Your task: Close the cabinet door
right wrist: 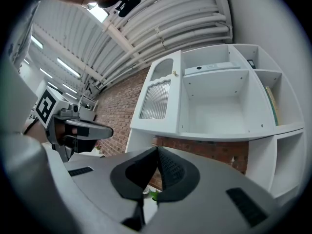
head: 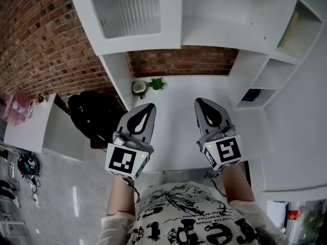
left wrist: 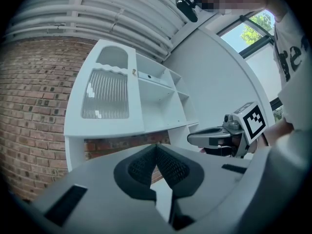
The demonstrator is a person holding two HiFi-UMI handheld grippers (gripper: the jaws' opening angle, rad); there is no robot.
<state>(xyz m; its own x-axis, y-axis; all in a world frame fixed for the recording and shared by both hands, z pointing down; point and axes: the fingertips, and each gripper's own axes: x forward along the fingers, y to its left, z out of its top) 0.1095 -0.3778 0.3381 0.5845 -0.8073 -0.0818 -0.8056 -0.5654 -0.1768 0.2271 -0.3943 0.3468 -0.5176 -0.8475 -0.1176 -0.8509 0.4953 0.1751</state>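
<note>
The white cabinet door (head: 127,14), with a ribbed glass panel, stands swung out to the left of the open, empty compartment (head: 219,9). The door also shows in the left gripper view (left wrist: 105,94) and the right gripper view (right wrist: 156,99). My left gripper (head: 149,107) hovers over the white desk below the door, shut with nothing in it. My right gripper (head: 200,102) hangs beside it, below the open compartment, also shut and empty. Both point level at the cabinet and touch nothing. Their pads meet at the tips in their own views (left wrist: 156,147) (right wrist: 157,150).
A small green plant (head: 157,83) and a round pot (head: 139,88) sit at the back of the desk (head: 173,157) against the brick wall. A black bag (head: 94,114) lies left of the desk. Open shelves (head: 291,34) with books rise on the right.
</note>
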